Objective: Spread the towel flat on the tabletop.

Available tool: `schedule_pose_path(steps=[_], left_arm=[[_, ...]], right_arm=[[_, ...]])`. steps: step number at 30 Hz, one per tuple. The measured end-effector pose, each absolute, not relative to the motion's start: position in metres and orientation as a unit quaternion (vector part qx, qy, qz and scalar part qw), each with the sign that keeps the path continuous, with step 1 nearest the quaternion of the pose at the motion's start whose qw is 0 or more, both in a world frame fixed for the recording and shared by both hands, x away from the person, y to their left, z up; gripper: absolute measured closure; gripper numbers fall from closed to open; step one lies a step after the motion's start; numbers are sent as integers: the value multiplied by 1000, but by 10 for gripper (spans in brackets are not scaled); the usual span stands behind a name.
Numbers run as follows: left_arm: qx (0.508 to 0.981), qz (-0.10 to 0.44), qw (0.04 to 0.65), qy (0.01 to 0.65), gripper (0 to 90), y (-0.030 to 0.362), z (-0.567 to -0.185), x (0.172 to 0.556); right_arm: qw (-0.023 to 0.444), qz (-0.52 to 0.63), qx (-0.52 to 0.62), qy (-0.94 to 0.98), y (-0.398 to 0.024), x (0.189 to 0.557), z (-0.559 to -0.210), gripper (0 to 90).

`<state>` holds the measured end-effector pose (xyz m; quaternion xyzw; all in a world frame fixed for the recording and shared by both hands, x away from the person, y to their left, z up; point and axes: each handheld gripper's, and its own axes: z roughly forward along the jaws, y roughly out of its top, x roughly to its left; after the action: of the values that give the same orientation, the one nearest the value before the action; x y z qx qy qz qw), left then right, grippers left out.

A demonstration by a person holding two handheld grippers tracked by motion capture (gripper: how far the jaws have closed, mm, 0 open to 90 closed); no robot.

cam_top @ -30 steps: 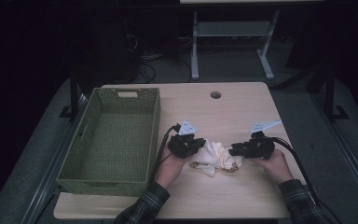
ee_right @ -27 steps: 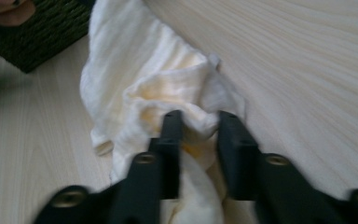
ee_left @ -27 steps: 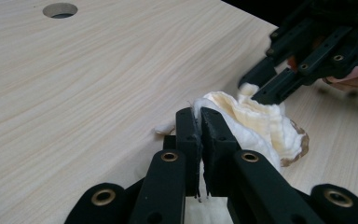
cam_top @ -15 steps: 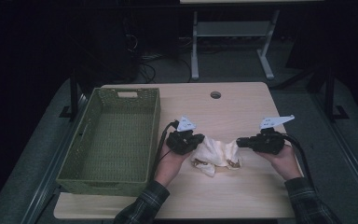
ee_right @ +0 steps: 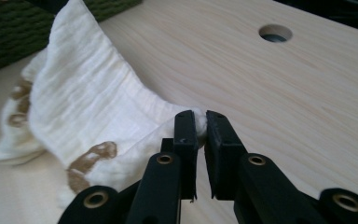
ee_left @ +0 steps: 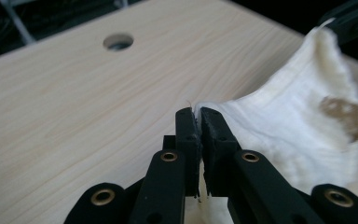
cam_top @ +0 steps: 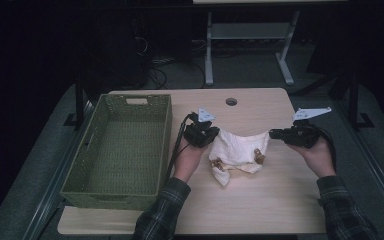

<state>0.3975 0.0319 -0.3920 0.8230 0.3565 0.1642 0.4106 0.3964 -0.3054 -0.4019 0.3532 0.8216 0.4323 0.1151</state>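
Cream crinkled cloth with brown prints is stretched between my two grippers, mid-table, right of the green woven basket. Left gripper is clamped on its left corner. Right gripper has just been closing and now pinches the right corner. Lower edge sags onto the light wooden table.
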Motion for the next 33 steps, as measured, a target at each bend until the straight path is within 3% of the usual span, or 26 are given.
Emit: schedule_pose_path(steps=[8,11,14,19,33], left_arm=[[835,158,361,385,840,25,-432,427],[842,170,339,383,792,24,-440,431],[840,174,338,386,699,26,-438,430],[843,161,355,371,609,28,-425,416],[859,115,387,316,590,40,-423,344]], right_arm=[[111,387,386,830,-299,425,-441,828],[112,373,400,830,-297,429,-454,824],[116,368,413,825,-299,430,-461,691],[119,395,406,816,-306,421,-450,622],[91,426,361,825,-293,361,-439,618]])
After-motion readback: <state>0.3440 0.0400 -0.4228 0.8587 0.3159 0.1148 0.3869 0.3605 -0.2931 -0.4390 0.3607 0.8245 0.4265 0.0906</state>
